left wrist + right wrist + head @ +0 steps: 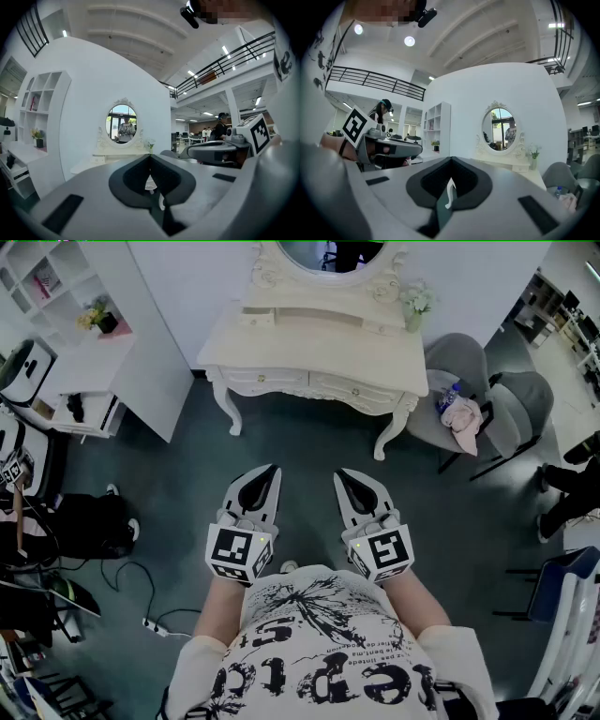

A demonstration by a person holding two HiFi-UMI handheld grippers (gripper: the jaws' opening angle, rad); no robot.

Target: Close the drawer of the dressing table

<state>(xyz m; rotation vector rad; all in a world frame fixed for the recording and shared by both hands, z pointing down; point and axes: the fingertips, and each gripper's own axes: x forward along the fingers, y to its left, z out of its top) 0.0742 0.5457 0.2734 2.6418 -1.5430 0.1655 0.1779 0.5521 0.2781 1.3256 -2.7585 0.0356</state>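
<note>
The cream dressing table (309,348) stands against the far wall with its oval mirror (328,254) above it. Its two front drawers (267,381) show as carved panels, and from here I cannot tell whether one stands out. Both grippers hang side by side over the dark floor, well short of the table. The left gripper (268,471) is shut with nothing in it, and so is the right gripper (341,474). In the left gripper view the closed jaws (150,157) point at the table (105,158). The right gripper view shows shut jaws (451,160) and the mirror (501,129).
Two grey chairs (511,395) stand right of the table, with a pink cloth (466,420) and a bottle on one. A flower vase (415,304) sits on the table's right end. A white shelf unit (94,362) is at left, with bags and cables (141,601) on the floor.
</note>
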